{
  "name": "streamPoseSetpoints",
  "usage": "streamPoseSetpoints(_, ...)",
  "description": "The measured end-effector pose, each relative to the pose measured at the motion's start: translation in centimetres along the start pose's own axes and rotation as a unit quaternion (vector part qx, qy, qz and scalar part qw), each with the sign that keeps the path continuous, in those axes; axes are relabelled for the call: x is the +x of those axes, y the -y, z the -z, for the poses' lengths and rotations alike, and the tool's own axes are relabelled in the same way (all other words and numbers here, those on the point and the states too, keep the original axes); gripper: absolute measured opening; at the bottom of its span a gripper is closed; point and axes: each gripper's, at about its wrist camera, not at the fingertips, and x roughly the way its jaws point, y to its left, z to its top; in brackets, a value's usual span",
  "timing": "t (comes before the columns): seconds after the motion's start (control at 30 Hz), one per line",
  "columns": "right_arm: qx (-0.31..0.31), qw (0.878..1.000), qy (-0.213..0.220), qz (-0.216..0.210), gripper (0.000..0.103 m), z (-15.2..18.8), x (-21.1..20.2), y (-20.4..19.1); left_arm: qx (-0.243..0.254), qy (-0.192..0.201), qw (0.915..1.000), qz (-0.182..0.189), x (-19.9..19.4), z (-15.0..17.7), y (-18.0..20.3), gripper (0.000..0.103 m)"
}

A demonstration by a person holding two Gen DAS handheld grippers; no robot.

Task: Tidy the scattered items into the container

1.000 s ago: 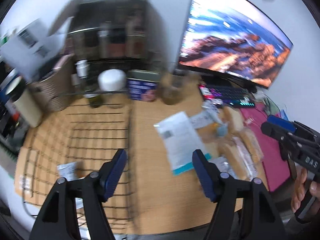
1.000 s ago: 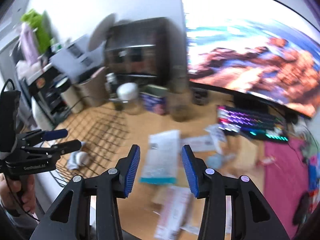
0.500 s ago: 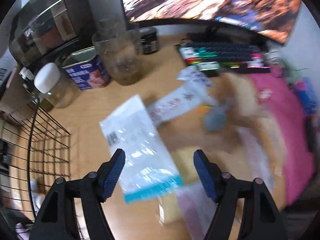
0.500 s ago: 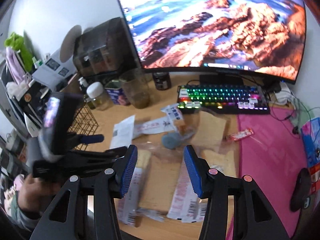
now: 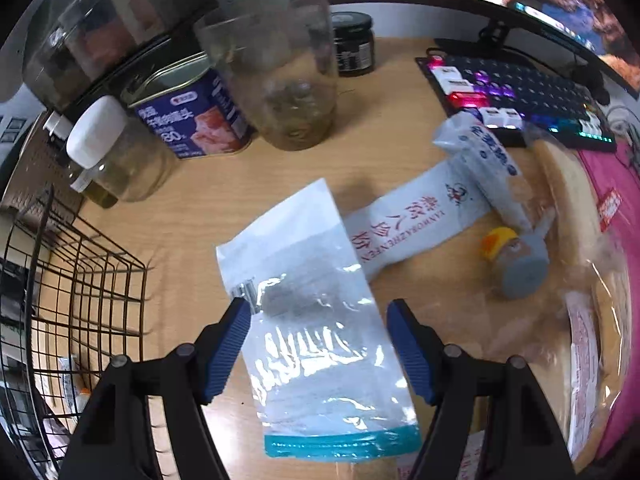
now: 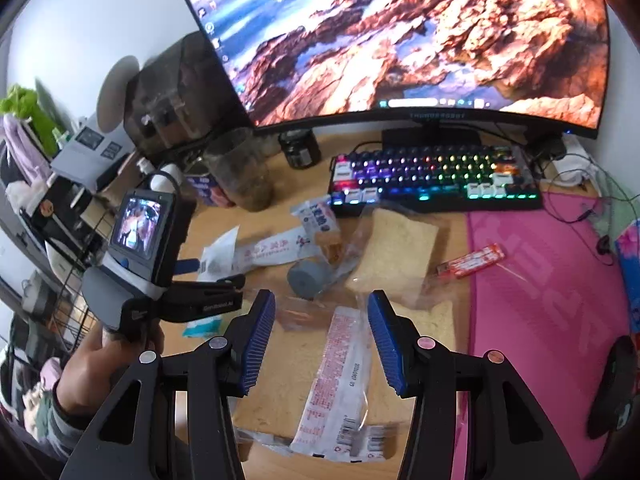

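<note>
Left wrist view: left gripper [image 5: 318, 346] has swung off the wire basket [image 5: 80, 280] and dropped over the clear zip pouch [image 5: 316, 332], which a second ago lay further out on the desk; jaws stand apart, one either side of the pouch, pads not on it, nothing held. Reads as lining up for a first pick, with the basket close on the left for the drop. Right wrist view: right gripper [image 6: 322, 340] has also come down, from a blurred high look at the monitor [image 6: 400, 40] to a hover over a long white packet with red print [image 6: 340, 376]; jaws parted, empty. Other loose items are still out: a white sachet with red characters [image 5: 408, 224], a grey capped bottle [image 5: 520, 268], bread in clear bags [image 6: 396, 248], a red stick pack [image 6: 472, 260] on the pink mat [image 6: 540, 300]. Surface is a wooden desk [image 5: 240, 184], crowded at the back with a blue tin [image 5: 200, 120], jars, a lit keyboard [image 6: 436, 176]; white wall behind.
</note>
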Motion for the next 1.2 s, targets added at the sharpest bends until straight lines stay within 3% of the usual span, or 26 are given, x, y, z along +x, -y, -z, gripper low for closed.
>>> streamPoseSetpoints(0.07,0.001,1.0,0.0,-0.001,0.05,-0.1,0.3,0.1,-0.009,0.006,0.9999,0.013,0.0,0.1,-0.6,0.076)
streamPoseSetpoints(0.13,0.0,1.0,0.001,-0.003,0.05,-0.2,0.5,-0.1,-0.02,0.005,0.999,0.038,0.2,0.3,-1.1,0.069)
streamPoseSetpoints(0.37,0.0,1.0,-0.008,0.022,0.05,-0.4,2.0,1.1,-0.024,0.005,0.9974,0.067,-0.2,0.9,-2.2,0.024)
streamPoseSetpoints(0.6,0.022,0.998,-0.024,0.048,0.05,-1.0,4.1,4.5,-0.021,0.03,0.9934,0.109,-2.0,1.2,-2.7,0.013)
streamPoseSetpoints(0.73,0.001,0.999,-0.043,0.006,0.05,-1.2,5.6,3.4,-0.008,0.029,0.9923,0.12,-2.5,1.0,-2.7,0.014)
streamPoseSetpoints(0.77,-0.013,0.999,-0.051,-0.004,0.05,-1.3,6.3,2.5,0.0,0.031,0.9919,0.123,-2.7,1.1,-2.6,0.021)
streamPoseSetpoints(0.8,-0.023,0.998,-0.056,-0.003,0.05,-1.4,6.8,1.9,0.003,0.044,0.9917,0.121,-3.1,1.1,-2.4,0.042)
streamPoseSetpoints(0.87,-0.032,0.998,-0.053,-0.005,0.05,-1.5,7.1,1.0,0.009,0.06,0.9929,0.102,-3.4,1.2,-2.2,0.065)
streamPoseSetpoints(1.07,-0.036,0.999,-0.04,-0.009,0.052,-2.1,6.6,-0.4,0.011,0.006,0.9964,0.084,-1.0,0.6,-1.8,0.067)
streamPoseSetpoints(1.2,-0.063,0.996,-0.058,0.034,0.057,-2.3,8.1,-0.7,0.012,0.01,0.9978,0.065,-0.9,0.8,-1.9,0.067)
